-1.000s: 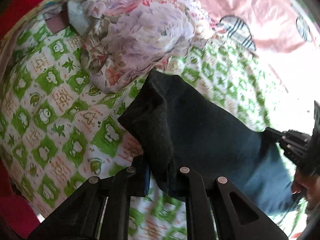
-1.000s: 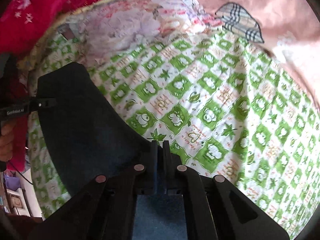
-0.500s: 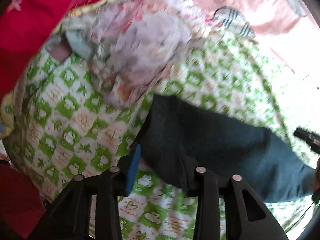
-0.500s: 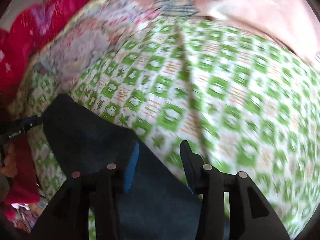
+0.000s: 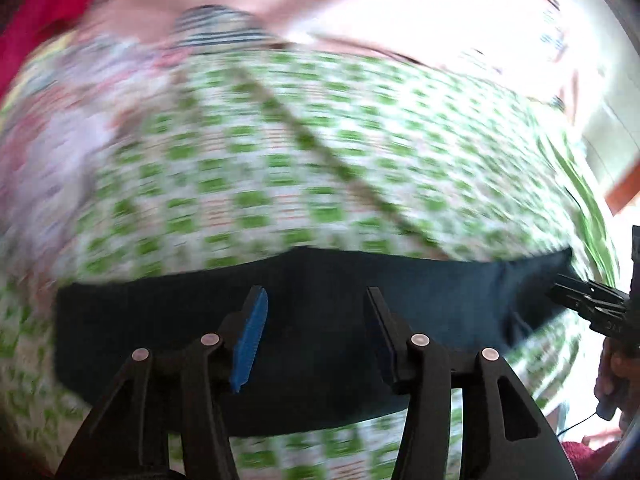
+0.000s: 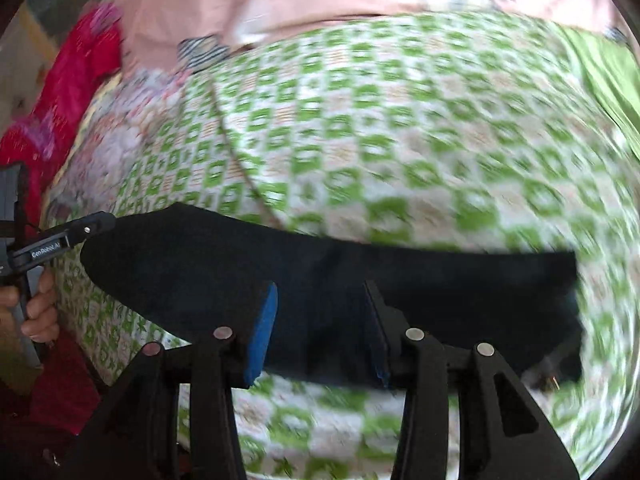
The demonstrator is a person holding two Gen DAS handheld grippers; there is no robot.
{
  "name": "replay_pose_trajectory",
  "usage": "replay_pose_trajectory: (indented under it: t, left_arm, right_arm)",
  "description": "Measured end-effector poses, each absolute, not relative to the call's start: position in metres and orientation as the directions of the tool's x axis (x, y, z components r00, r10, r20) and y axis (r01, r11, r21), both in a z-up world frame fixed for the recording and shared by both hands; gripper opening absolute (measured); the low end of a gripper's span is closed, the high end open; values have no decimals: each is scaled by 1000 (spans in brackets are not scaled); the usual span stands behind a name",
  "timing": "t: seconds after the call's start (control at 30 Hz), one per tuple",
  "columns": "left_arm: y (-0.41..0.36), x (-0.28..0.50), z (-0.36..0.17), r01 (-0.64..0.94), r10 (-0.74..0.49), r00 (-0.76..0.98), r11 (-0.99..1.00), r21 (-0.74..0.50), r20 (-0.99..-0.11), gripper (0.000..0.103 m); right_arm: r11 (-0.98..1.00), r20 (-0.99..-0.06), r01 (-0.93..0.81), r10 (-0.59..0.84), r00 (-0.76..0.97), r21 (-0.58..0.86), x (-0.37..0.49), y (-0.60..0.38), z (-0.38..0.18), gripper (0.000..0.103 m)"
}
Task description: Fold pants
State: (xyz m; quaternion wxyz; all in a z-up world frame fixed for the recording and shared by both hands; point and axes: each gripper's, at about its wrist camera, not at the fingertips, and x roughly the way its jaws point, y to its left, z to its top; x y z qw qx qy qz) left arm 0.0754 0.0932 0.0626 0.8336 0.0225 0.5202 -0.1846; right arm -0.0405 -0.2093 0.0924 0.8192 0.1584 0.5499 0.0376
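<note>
Pants, dark and already doubled into a long flat band, lie across the green-and-white checked sheet near the bed's front edge, and both tools hang just above them with nothing pinched. The left gripper has just been spreading its jaws and they stand apart, cloth showing below the gap but not caught by the pads; the right gripper stands parted the same way over the other stretch. My worry is the next grab: the views are smeared, so a hurried pinch could catch only the top layer and peel the fold apart, or snag the sheet along with it. The floral bedding heaped at the far side could also crowd a fold thrown that way.
</note>
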Motion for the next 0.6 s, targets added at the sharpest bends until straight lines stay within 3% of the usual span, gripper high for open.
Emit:
replay_pose_trajectory:
  t: [0.37, 0.6]
  left_arm:
    - [-50, 68, 51, 652, -415, 159, 725, -221, -896, 59]
    - [-118, 67, 42, 765, -408, 52, 602, -227, -911, 62]
  right_arm:
    - [865, -886, 373, 156, 436, 336, -118, -271, 91, 47]
    - [763, -861, 493, 160, 482, 417, -137, -304, 72, 51]
